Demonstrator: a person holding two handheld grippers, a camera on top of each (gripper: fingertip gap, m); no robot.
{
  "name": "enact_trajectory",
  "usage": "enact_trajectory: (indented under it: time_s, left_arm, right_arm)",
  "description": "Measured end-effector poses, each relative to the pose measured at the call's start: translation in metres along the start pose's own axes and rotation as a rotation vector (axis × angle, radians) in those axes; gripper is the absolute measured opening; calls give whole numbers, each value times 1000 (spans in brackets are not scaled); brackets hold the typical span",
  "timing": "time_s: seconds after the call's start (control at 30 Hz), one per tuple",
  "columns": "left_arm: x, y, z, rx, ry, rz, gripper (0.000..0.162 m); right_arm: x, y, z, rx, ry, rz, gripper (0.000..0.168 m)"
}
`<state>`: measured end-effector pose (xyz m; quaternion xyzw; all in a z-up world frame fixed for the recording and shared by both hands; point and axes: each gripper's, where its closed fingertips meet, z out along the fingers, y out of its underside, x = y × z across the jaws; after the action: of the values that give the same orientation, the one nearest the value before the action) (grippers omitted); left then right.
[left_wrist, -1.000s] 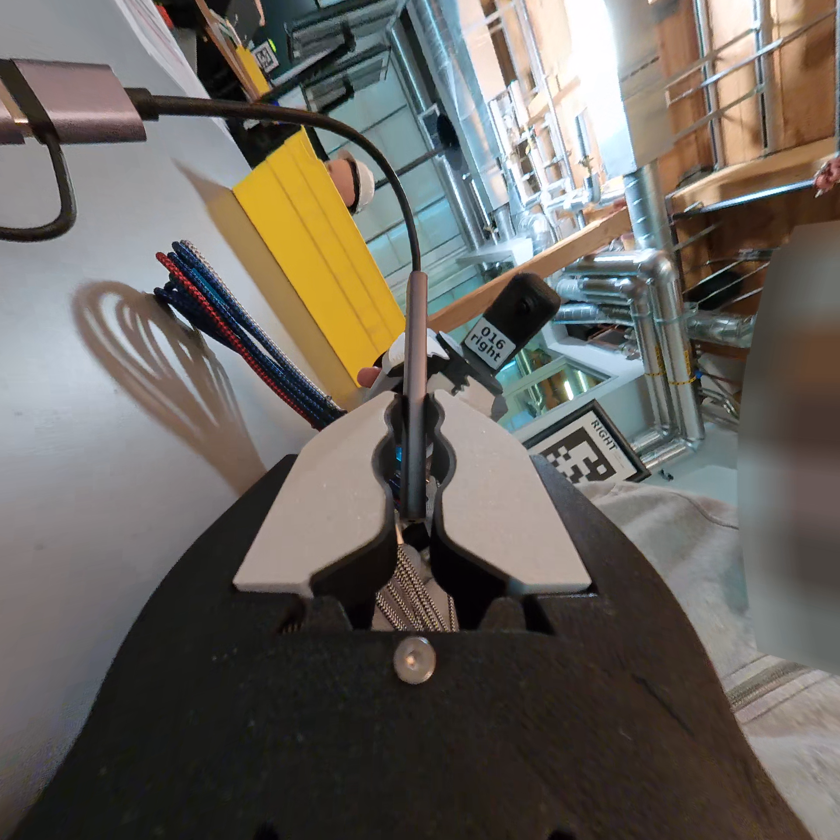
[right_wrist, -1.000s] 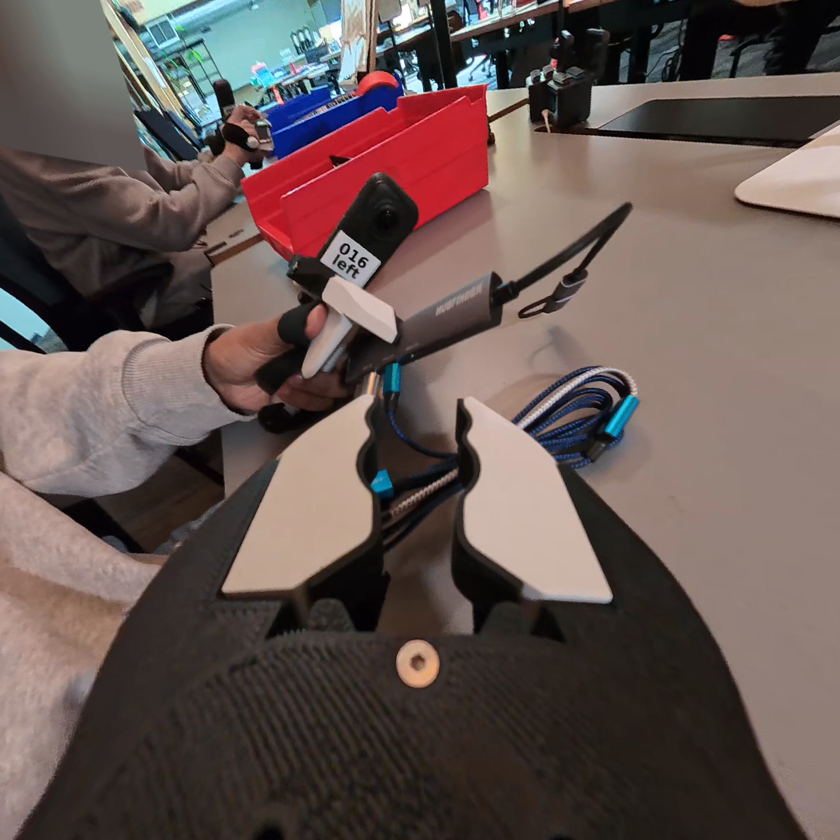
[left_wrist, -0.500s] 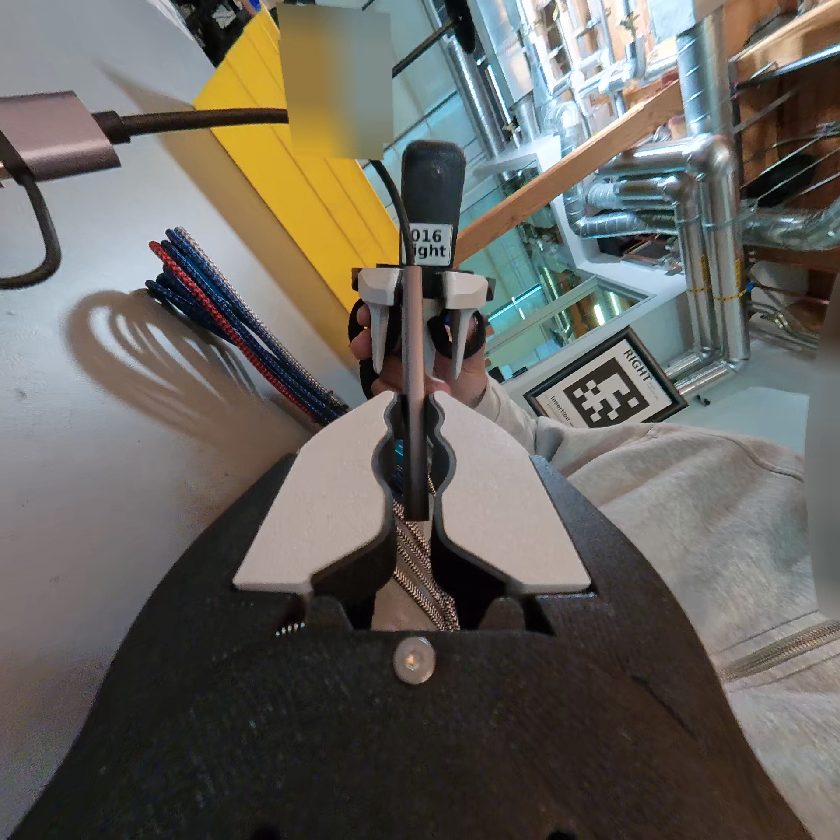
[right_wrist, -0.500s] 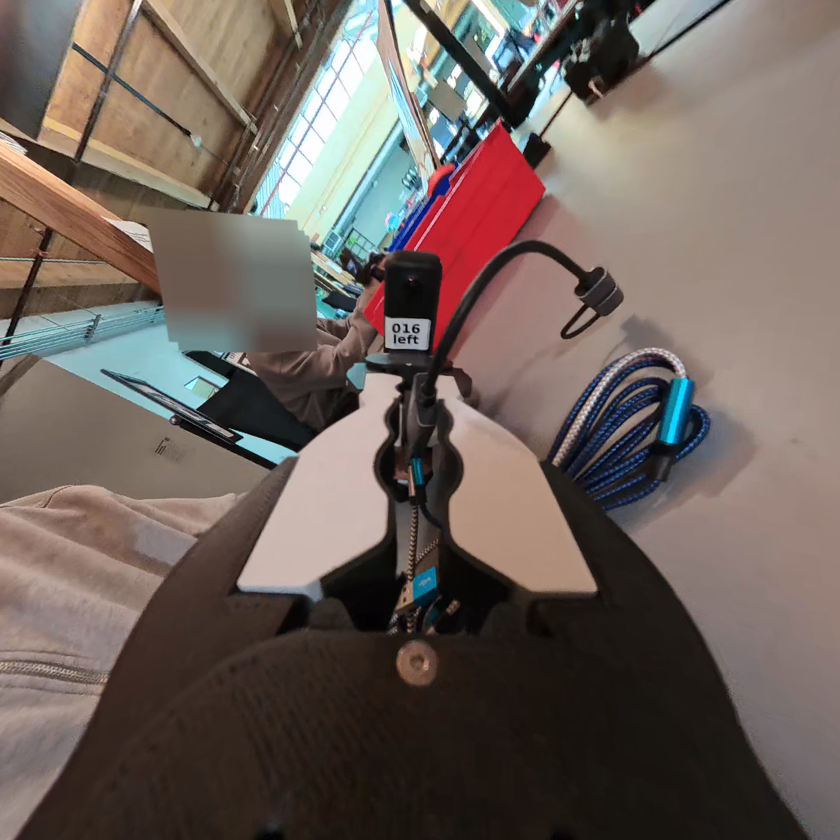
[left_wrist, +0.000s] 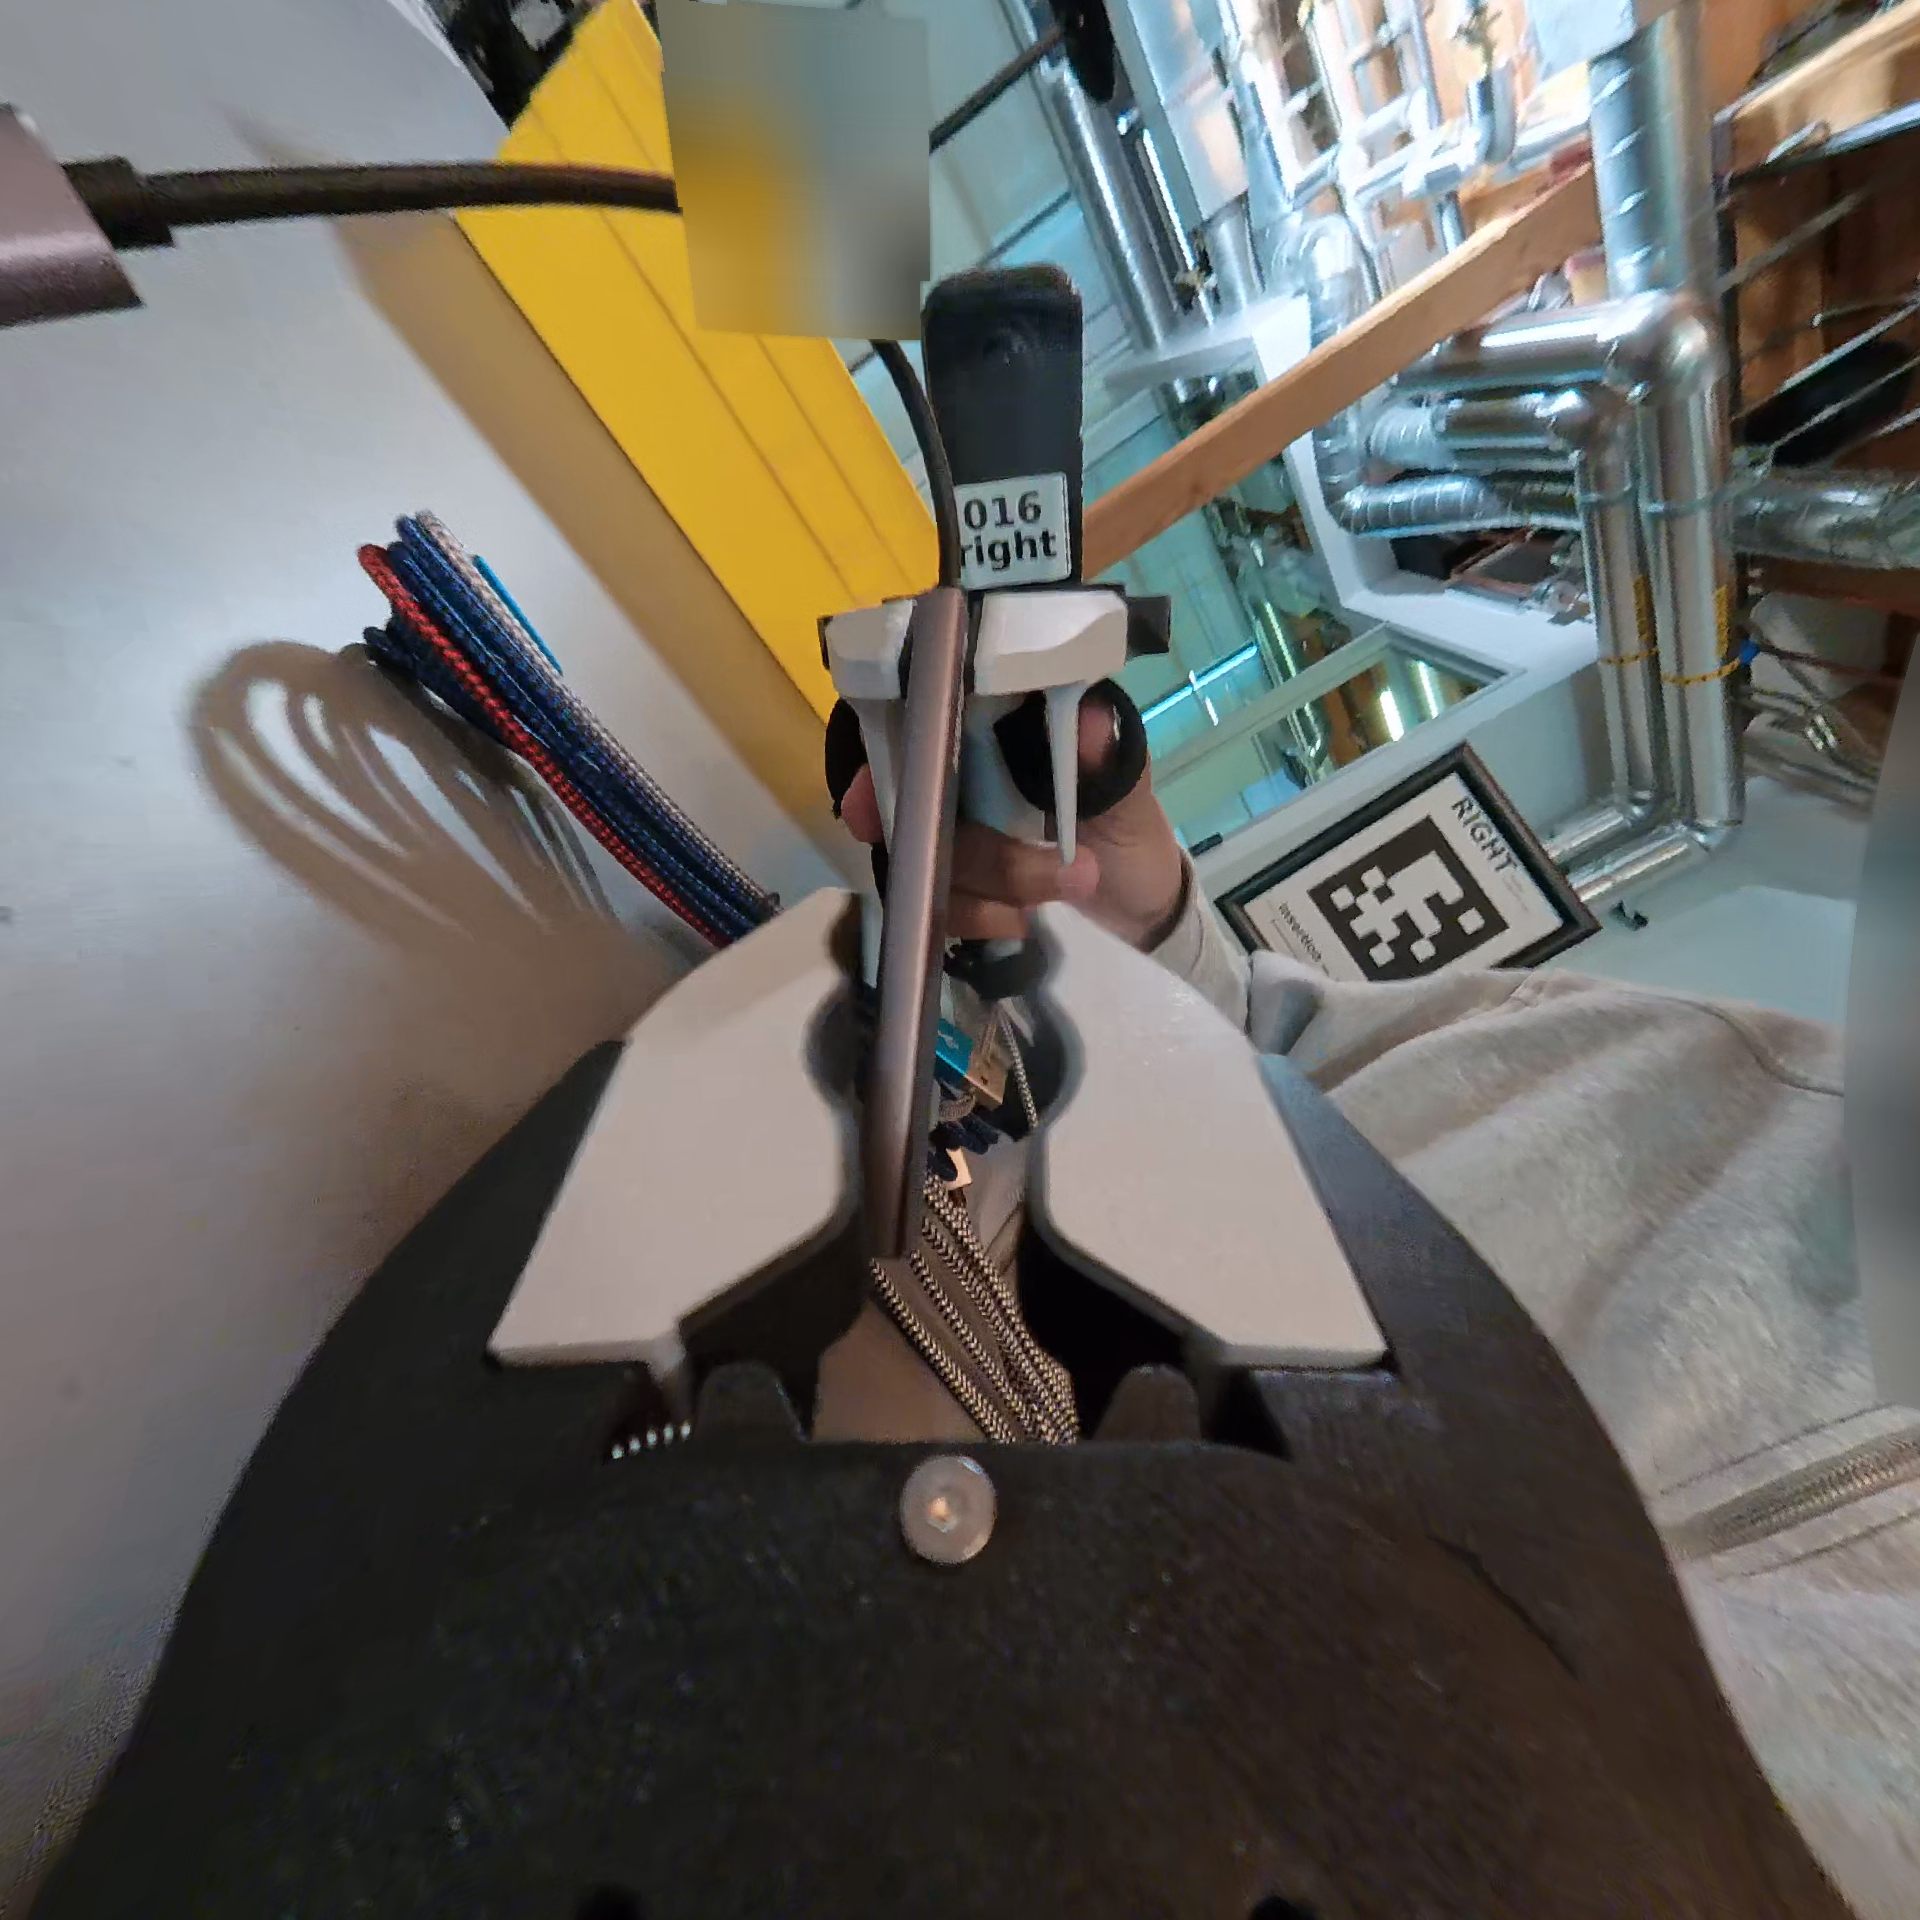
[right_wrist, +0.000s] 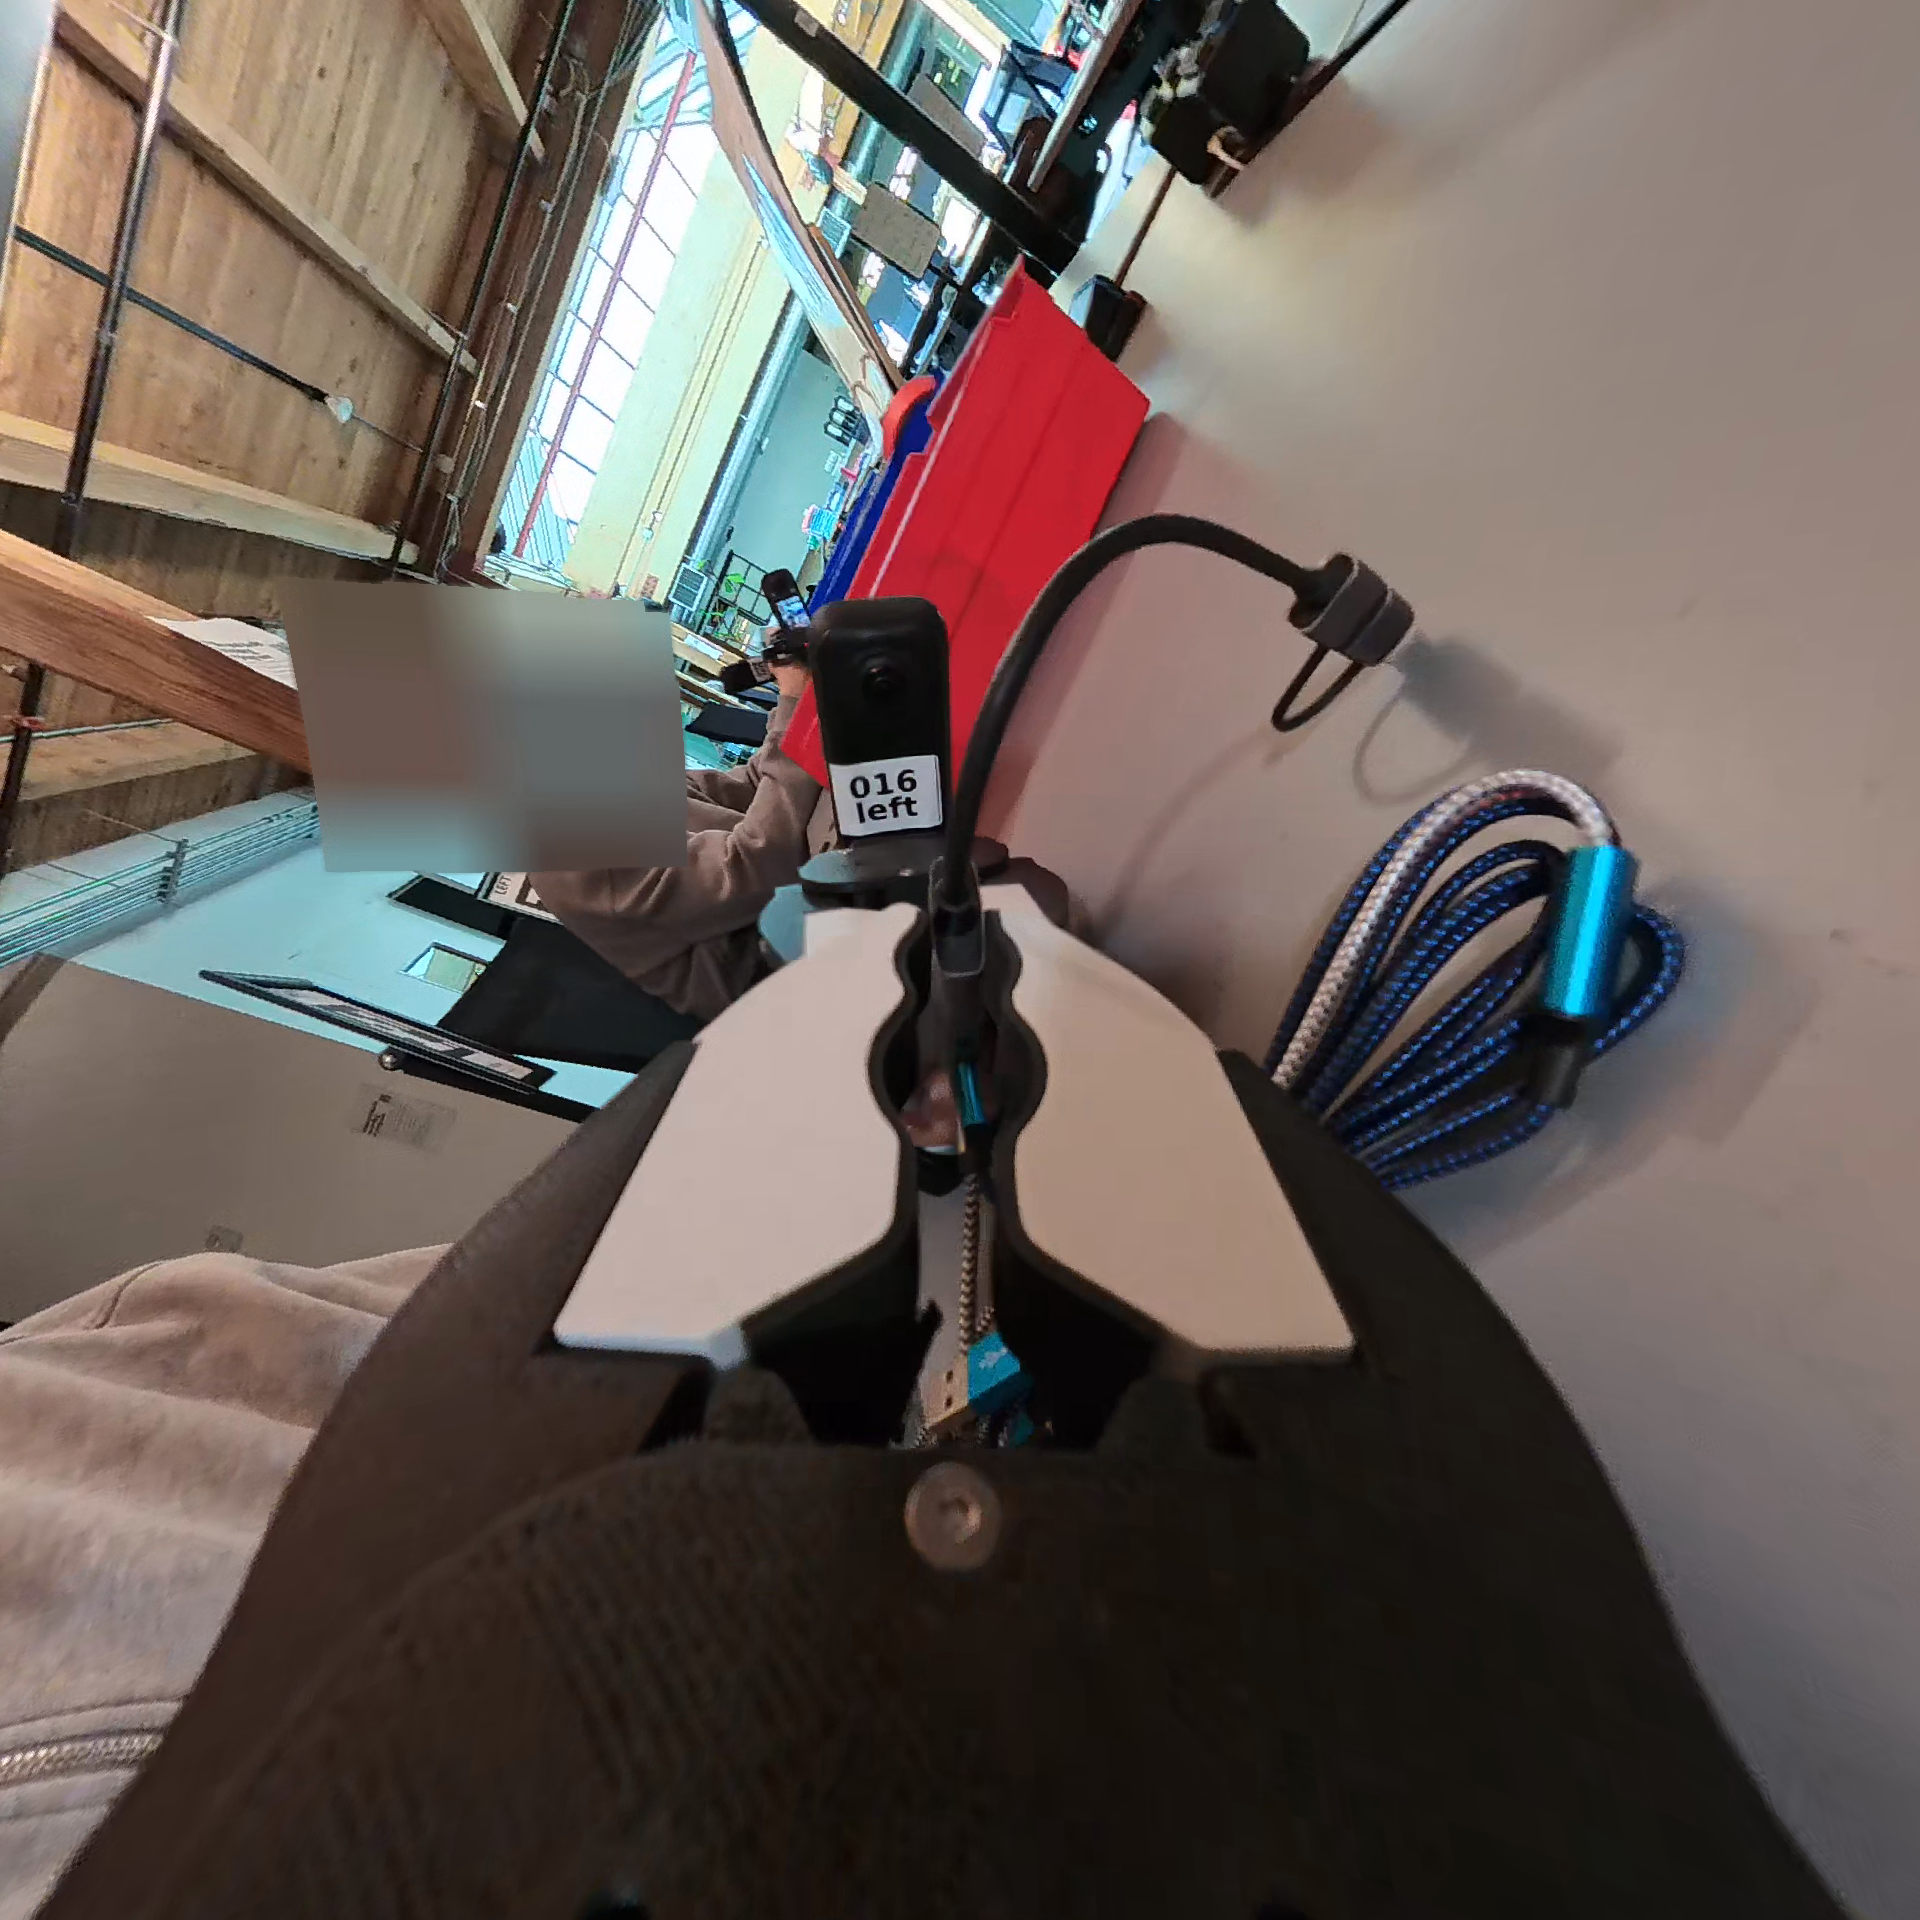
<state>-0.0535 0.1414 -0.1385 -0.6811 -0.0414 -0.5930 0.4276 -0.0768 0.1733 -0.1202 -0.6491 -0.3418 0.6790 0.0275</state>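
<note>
A slim grey USB hub (left_wrist: 914, 883) stands edge-on between my two grippers, above the grey table (right_wrist: 1558, 312). My left gripper (left_wrist: 945, 935) is open; the hub leans against its left finger. My right gripper (right_wrist: 956, 925) is shut on the hub (right_wrist: 956, 951); it also shows in the left wrist view (left_wrist: 971, 665), clamping the hub's far end. The hub's black cable (right_wrist: 1039, 623) arcs to a grey plug (right_wrist: 1351, 613) hanging near the table. Braided cables with blue connectors (right_wrist: 971, 1101) hang from the hub between the fingers. A coil of blue braided cable (right_wrist: 1455, 977) lies on the table.
A yellow bin (left_wrist: 707, 395) and a red bin (right_wrist: 997, 478) stand on the table. A framed black-and-white marker board (left_wrist: 1403, 894) lies beyond the table edge. A person's grey sleeve (left_wrist: 1455, 1195) is close at the right. Another seated person (right_wrist: 665, 904) is behind. The gap from one gripper's tips to the other's is roughly 4 centimetres.
My left gripper's jaws have opened off the hub. The right gripper closed on the hub's other end between one second and half a second ago and still holds it.
</note>
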Motion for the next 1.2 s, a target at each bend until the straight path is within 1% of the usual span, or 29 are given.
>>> enact_trajectory:
  time_s: [0.03, 0.1, 0.23, 0.37, 0.53, 0.57, 0.6, 0.77, 0.83, 0.87, 0.97, 1.03, 1.1, 1.2]
  left_arm:
    - [0, 2, 1, -15, -9, 14, 10]
    - [2, 1, 4, -9, -9, 41, 7]
    - [4, 0, 3, -3, 29, 0, 7]
    - [4, -2, 2, 13, 38, -5, 7]
    - [5, -8, -4, 52, 59, -32, 14]
    - [6, -7, -5, 44, 65, -34, 13]
    - [7, -5, -5, 25, 71, -33, 8]
    - [8, -4, -6, 5, 33, 37, 8]
    - [10, -13, -12, 54, 28, 45, 7]
    - [10, -17, -15, 82, 26, 45, 8]
    - [8, -32, -31, 177, 16, 31, 8]
    - [5, -43, -45, 253, 5, 24, 8]
    - [2, -53, -59, 316, -17, 30, 8]
    - [-3, -64, -73, 363, -72, 84, 8]
  right_arm:
    - [-2, -1, -1, 3, -6, -2, 9]
    - [-5, -3, -3, 6, -11, -9, 9]
    - [-5, -4, -4, 18, -10, -42, 9]
    - [-7, -3, -5, 16, -33, -61, 9]
    - [-10, -5, -8, 5, -19, -127, 9]
    - [-11, -5, -8, 5, -25, -131, 9]
    - [-12, -5, -7, 6, -35, -127, 9]
    - [-13, -11, 0, 24, -55, -110, 9]
    - [-16, -18, 3, 51, -63, -113, 10]
    - [-17, -24, 4, 72, -66, -113, 15]
    - [-23, -51, 1, 145, -40, -135, 22]
    - [-28, -71, -3, 203, 15, -206, 23]
    - [-43, -86, -1, 243, 45, -290, 24]
    - [-81, -91, 25, 213, 37, -449, 25]
